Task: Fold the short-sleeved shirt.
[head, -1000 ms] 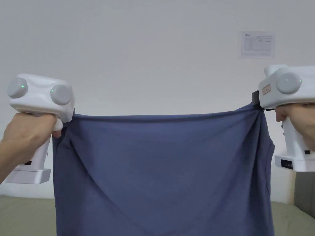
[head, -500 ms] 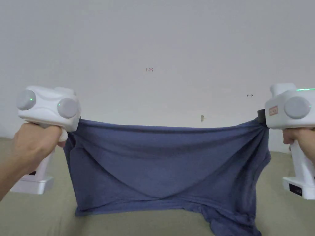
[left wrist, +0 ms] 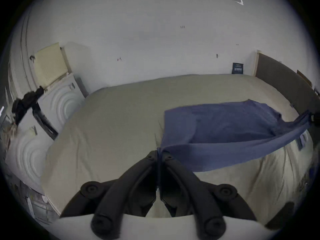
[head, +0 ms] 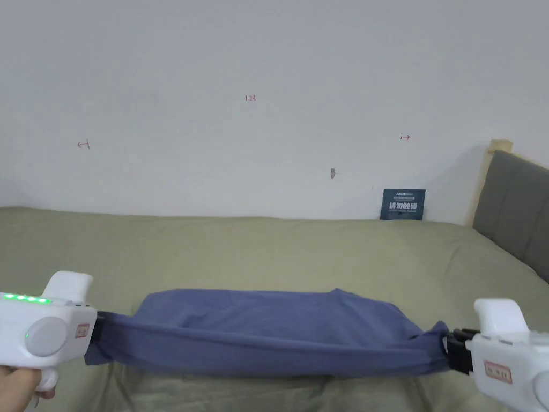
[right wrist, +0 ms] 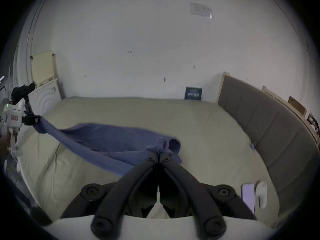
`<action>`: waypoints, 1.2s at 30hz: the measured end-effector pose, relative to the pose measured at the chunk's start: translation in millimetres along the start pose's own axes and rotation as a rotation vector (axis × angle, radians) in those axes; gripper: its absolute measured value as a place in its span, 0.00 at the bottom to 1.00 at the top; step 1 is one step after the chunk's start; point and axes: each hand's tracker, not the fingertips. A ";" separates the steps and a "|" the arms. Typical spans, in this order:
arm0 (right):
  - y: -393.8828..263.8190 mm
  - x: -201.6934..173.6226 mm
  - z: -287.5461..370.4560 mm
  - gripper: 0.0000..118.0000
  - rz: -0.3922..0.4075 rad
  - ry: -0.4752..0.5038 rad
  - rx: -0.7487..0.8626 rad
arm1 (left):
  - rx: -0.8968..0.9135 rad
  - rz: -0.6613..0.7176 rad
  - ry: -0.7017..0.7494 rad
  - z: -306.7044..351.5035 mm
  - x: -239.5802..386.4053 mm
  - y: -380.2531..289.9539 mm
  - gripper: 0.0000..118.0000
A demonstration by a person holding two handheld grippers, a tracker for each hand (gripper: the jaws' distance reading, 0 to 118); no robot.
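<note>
Blue-grey jersey, the shirt (head: 268, 330) lies stretched in a long band across the near half of the bed (head: 257, 241), its two ends lifted and pinched, its far part resting flat on the olive sheet. In the head view the left gripper (head: 98, 325) sits at the bed's near left edge, a hand (head: 19, 383) below it, and the right gripper (head: 455, 348) at the near right edge; the cloth sags slightly between them. A dark sign (head: 402, 204) leans on the wall at the bed's far edge, beside a grey headboard (head: 514, 209) along the right edge.

The left gripper view adds what the head view lacks: the left gripper (left wrist: 158, 154) with both jaws clenched on a gathered corner of the shirt (left wrist: 225, 131), white moulded panels (left wrist: 58, 103) and a black strap (left wrist: 26, 103) past the bed's left edge, and a small tag (left wrist: 302, 139) hanging from the cloth near the far gripper.

The right gripper view shows the right gripper (right wrist: 159, 154) likewise clamped on a bunched corner, folds puckered above the jaw tips, the shirt (right wrist: 107, 139) running leftward to the other gripper (right wrist: 32, 120). A phone (right wrist: 248, 197) and a white object (right wrist: 261, 194), of a kind I cannot tell, lie at the bed's near right corner. No containers appear.
</note>
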 end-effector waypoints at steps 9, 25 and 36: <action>-136.2 -9.1 65.8 0.00 -0.096 0.025 -0.112 | -0.112 0.019 -0.046 66.9 -6.6 -133.6 0.04; -187.7 -6.2 59.5 0.00 -0.124 0.002 -0.218 | -0.215 0.136 -0.119 59.6 -20.5 -201.5 0.04; -187.8 2.6 73.2 0.83 -0.127 -0.030 -0.176 | -0.122 0.210 -0.067 100.3 -38.0 -200.5 0.83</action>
